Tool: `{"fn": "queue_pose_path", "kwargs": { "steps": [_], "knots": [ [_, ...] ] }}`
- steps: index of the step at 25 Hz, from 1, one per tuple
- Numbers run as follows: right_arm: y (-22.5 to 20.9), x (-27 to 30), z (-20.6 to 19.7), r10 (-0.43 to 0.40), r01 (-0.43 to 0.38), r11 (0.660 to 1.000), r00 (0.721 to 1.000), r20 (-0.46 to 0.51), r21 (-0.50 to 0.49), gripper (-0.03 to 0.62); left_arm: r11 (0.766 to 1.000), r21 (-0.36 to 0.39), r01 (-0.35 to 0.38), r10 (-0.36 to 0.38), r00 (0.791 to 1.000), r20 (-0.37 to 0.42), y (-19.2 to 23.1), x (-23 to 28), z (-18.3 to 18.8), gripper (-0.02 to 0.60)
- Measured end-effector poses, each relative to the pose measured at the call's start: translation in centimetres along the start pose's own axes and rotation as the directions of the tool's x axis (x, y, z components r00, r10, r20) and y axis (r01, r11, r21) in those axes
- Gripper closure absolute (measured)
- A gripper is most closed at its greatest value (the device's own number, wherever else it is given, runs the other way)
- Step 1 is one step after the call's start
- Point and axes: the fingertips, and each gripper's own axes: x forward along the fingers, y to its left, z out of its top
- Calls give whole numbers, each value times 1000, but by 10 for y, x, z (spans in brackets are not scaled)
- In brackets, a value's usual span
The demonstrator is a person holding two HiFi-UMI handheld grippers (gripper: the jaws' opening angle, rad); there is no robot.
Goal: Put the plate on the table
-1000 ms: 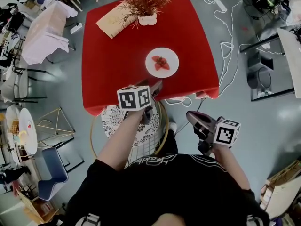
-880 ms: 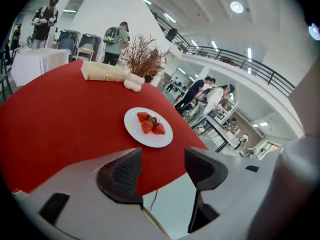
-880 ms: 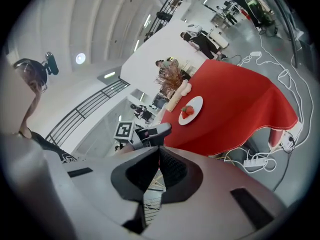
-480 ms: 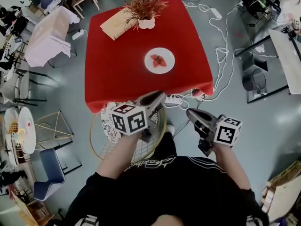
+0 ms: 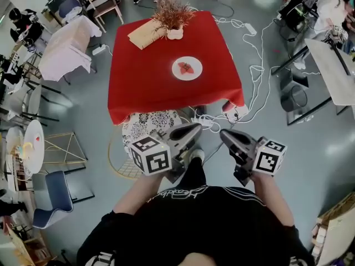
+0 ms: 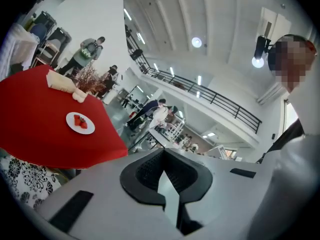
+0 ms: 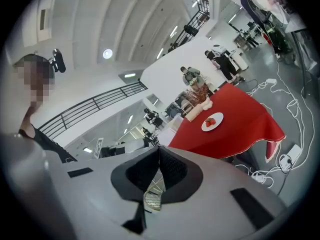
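Red cloth-covered square table [image 5: 161,87] sat at 12 o'clock from the person, head view. White round plate with red strawberry pieces [image 5: 187,68] was flat on the cloth, just off table centre toward 3 o'clock, nothing touching it. Same plate showed in the left gripper view [image 6: 80,123] at 10 o'clock and in the right gripper view [image 7: 212,122] at 2 o'clock, well apart from both sets of jaws

Dried reddish plant in a white vase [image 5: 173,16] stood at the table's 12 o'clock edge. Tan rectangular mat [image 5: 145,35] lay just beside the vase at 11 o'clock, skewed to the table edge

Left gripper [image 5: 194,129] was at 6 o'clock of the table, off the cloth, over the round black-and-white floral stool [image 5: 145,131]. Its own view [image 6: 163,156] had the jaws closing, dark pads already meeting at the tips, nothing between them: clenched empty. Right gripper [image 5: 224,136] was near it at its 3 o'clock, over the grey floor [image 5: 89,110], tips pointing toward the table. Its view [image 7: 159,151] showed the pads together at the tips, nothing gripped: clenched empty as well

White cables [image 5: 260,71] trailed on the floor at the table's 3 o'clock side, with a plug block by its 5 o'clock corner
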Motion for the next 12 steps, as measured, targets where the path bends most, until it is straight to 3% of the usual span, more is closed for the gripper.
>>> {"fn": "queue_pose_path", "kwargs": {
  "steps": [7, 12],
  "knots": [
    [69, -45, -23, 56, -54, 995, 998, 20, -82, 586, 1000, 14, 25, -25, 999, 34, -69, -34, -17, 574],
    [111, -76, -32, 80, -74, 989, 996, 44, -132, 586, 997, 62, 49, -52, 998, 35, -122, -56, -29, 574]
  ]
}}
